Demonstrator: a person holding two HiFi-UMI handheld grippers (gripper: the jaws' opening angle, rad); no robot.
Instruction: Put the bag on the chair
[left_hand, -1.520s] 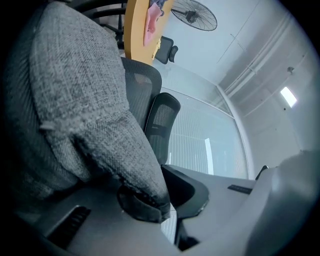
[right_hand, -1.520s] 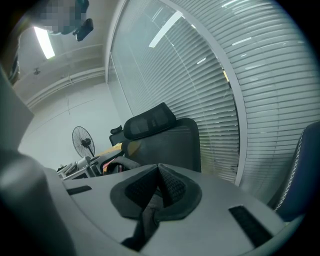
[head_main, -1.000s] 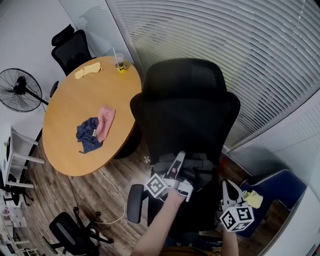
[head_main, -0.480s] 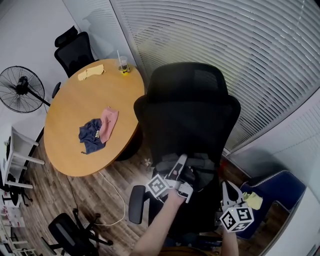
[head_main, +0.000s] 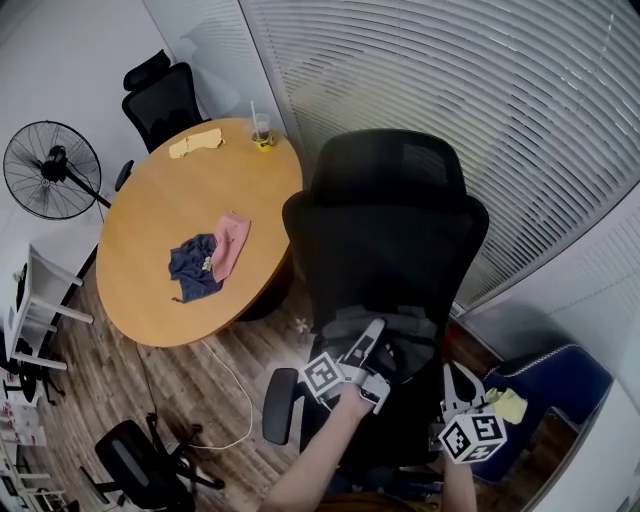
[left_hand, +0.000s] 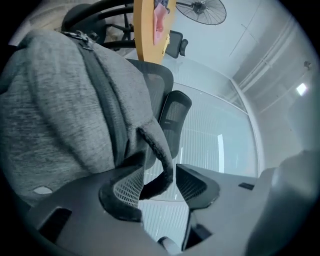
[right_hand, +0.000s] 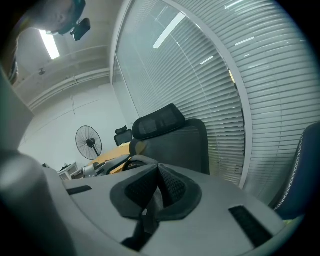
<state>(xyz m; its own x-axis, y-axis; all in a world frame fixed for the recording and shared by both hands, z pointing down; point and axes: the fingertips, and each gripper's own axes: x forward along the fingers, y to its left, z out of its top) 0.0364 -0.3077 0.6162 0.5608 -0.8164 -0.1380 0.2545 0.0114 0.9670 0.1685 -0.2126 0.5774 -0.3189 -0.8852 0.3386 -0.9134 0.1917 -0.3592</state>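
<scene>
A grey fabric bag (head_main: 392, 327) lies on the seat of the black mesh office chair (head_main: 390, 220), against its backrest. My left gripper (head_main: 377, 341) is right at the bag, its jaws opening. In the left gripper view the bag (left_hand: 60, 115) fills the left side, and its dark strap loop (left_hand: 161, 157) hangs between the spread jaws of the left gripper (left_hand: 160, 187), resting by the left pad and clear of the right one. My right gripper (head_main: 456, 384) hangs to the right of the seat, away from the bag. In its own view the right gripper (right_hand: 157, 187) has its pads together with nothing in them.
A round wooden table (head_main: 160, 270) to the left carries blue and pink cloths (head_main: 210, 262), a yellow cloth and a cup. A standing fan (head_main: 50, 170) and another black chair (head_main: 165, 95) are beyond it. A blue chair (head_main: 550, 375) is at the right, and window blinds (head_main: 480, 90) run behind.
The head view has drifted, so the table and chair now sit slightly further right. My left gripper has shifted a little right and down at the bag; the right gripper has barely moved.
</scene>
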